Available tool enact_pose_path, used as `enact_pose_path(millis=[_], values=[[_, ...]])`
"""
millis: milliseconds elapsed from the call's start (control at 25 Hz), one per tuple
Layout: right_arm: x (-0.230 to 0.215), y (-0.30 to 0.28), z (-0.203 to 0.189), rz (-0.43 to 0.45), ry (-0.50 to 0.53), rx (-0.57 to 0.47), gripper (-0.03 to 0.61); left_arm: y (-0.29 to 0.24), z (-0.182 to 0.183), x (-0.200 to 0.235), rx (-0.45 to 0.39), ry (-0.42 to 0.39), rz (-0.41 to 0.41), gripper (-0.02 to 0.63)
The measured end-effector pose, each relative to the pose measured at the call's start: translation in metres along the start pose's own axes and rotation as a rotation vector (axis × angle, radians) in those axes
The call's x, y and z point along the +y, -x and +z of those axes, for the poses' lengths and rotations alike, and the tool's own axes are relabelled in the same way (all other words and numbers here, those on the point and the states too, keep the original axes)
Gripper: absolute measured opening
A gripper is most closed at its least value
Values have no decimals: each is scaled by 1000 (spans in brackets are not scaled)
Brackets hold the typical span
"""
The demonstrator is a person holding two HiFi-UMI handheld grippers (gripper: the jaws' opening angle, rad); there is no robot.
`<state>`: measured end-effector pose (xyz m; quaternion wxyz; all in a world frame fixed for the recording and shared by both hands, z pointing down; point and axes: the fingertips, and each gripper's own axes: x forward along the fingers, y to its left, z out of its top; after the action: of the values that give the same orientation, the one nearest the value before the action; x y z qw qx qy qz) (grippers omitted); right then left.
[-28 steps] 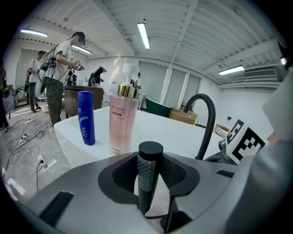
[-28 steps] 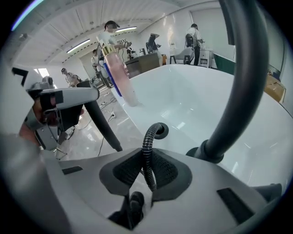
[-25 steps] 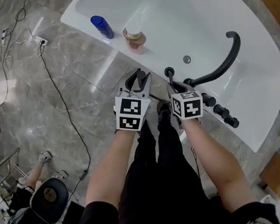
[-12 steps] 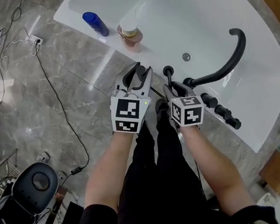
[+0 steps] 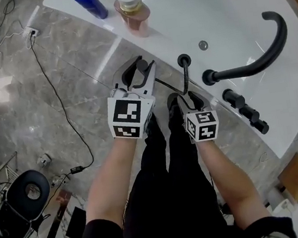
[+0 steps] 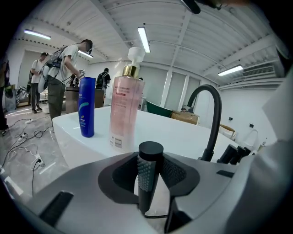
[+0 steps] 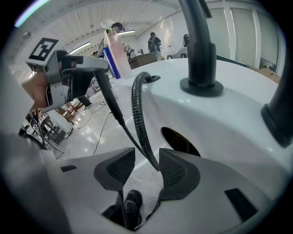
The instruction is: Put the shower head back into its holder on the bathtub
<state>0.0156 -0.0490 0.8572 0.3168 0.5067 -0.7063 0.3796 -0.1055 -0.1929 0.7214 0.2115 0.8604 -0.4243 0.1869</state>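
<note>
Curving bathtub (image 5: 216, 7): white, sweeping from 12 to 3 o'clock in the head view.
Faucet (image 5: 262, 60): black arch on the rim at 2 o'clock.
Bottles: pink bottle (image 5: 132, 5) and blue bottle (image 5: 87, 0) stand on the rim at 12 and 11 o'clock.
Left gripper (image 5: 140, 72): jaws pinched on the shower head (image 6: 150, 160), a slim black rod held upright over the floor, just off the rim.
Right gripper (image 7: 146, 167): jaws spread; the hose (image 7: 137, 109) runs through the gap against the right-hand pad, not clamped.
Holder: probably the black collar (image 5: 183, 60) where the hose leaves the rim. A dark oval (image 7: 179, 140) nearer the right gripper could be it instead; I cannot tell.
Step in hand: by my reading, carrying, since the shower head is out of its holder and beside the tub.
Next move: swing the rod toward 1 o'clock and line its hose end over the holder. Lower it straight while the slack hose is guided in without kinking.
</note>
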Motion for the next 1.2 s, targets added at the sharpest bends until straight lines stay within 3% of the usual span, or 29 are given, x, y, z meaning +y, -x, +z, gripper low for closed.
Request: enact_pose_path(millis=[200,280,440,600,800,1000,1200], values=[[-13,-30,-6,-21,-82,-30,161,-2,-22,5,20,36,5,143],[-13,-34,-4,-18,-68,-26,95,-2,-25,5,22,36,7,143],[-2,-14,-4,-21,-10,23,75,4,-18,5,25,21,14,143],[4,32,15,-16,1,36,74,17,10,2,13,43,25,143],[11,63,75,-3,48,5,74,27,60,-17,-11,-2,-9,143],[20,55,122,26,37,7,75,30,93,-22,-22,-18,-16,143],[33,34,134,42,25,71,106,40,127,-23,-42,-24,-7,143]])
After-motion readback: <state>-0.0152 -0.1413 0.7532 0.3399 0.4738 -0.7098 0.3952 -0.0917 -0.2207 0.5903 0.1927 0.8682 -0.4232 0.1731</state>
